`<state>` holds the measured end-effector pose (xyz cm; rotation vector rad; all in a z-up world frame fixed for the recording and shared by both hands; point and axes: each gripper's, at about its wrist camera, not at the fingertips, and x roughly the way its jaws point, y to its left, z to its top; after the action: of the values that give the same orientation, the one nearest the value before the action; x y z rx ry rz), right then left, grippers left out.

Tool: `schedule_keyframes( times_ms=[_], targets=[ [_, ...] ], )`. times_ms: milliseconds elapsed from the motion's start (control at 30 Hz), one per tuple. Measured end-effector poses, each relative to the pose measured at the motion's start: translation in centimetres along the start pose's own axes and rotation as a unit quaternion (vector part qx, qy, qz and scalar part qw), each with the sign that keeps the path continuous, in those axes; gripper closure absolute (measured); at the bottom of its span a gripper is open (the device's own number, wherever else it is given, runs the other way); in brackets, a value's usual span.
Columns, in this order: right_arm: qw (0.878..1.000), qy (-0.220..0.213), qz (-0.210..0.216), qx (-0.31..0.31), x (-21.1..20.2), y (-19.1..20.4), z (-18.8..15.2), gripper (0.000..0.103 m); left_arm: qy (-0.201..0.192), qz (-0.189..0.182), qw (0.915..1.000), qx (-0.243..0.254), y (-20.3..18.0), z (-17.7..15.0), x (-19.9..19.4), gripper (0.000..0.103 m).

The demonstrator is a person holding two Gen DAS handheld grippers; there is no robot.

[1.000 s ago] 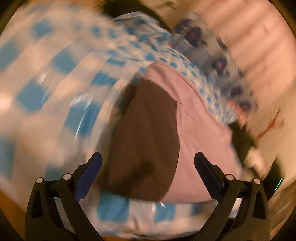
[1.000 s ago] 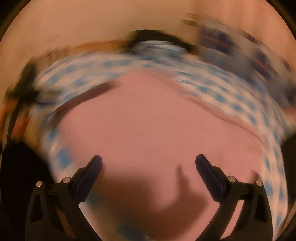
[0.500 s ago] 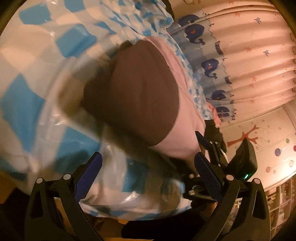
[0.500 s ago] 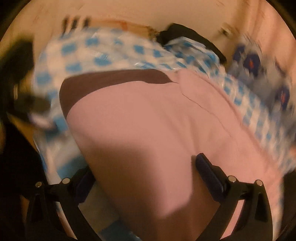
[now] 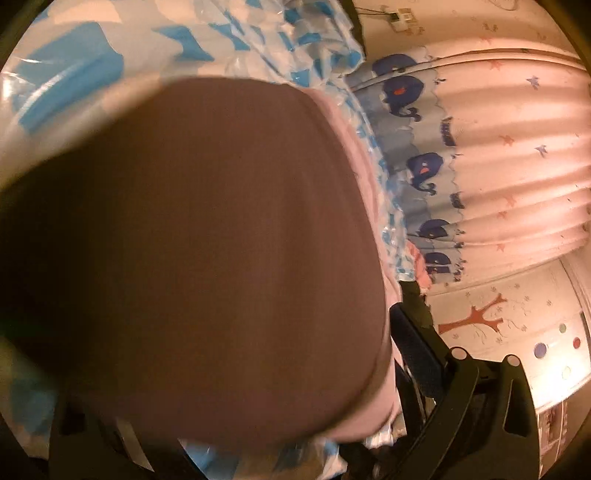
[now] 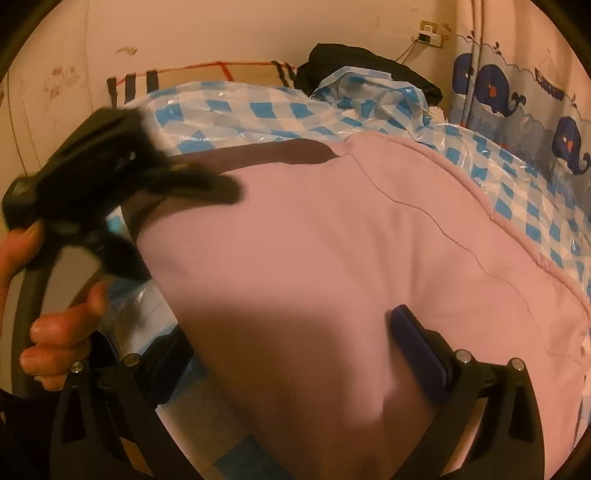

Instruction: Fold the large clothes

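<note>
A large pink garment [image 6: 351, 258] with a dark brown part [image 5: 207, 240] lies spread on a blue-and-white checked plastic sheet [image 6: 266, 107]. In the left wrist view the brown part fills most of the frame and lies between my left gripper's [image 5: 236, 413] wide-apart fingers; the left finger is hidden under the cloth. My right gripper [image 6: 291, 354] is open, its fingers astride the near edge of the pink cloth. The left gripper also shows, blurred, in the right wrist view [image 6: 110, 173], held by a hand at the garment's left edge.
A curtain with blue whales [image 5: 480, 166] hangs to the right. A black bundle [image 6: 354, 62] lies at the far end of the sheet by the wall. A wall socket [image 6: 430, 31] is above it.
Both grippers have come down close to the garment's near edge. The cloth now lies between the fingers of each. The brown part has grown to fill the left wrist view.
</note>
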<state>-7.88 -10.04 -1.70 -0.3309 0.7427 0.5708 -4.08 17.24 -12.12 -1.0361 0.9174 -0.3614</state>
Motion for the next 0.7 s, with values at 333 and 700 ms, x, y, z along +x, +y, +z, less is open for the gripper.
schedule_keyframes(
  times_ms=[333, 700],
  targets=[
    [0.987, -0.065, 0.016, 0.143, -4.6, -10.0, 4.7, 0.006, -0.039, 0.017, 0.9981, 0.045, 0.0, -0.8, 1.2, 0.014],
    [0.974, 0.057, -0.127, 0.176, 8.1, -17.3, 3.3, 0.006, -0.072, 0.040, 0.9906, 0.110, -1.0, -2.6, 2.3, 0.014]
  ],
)
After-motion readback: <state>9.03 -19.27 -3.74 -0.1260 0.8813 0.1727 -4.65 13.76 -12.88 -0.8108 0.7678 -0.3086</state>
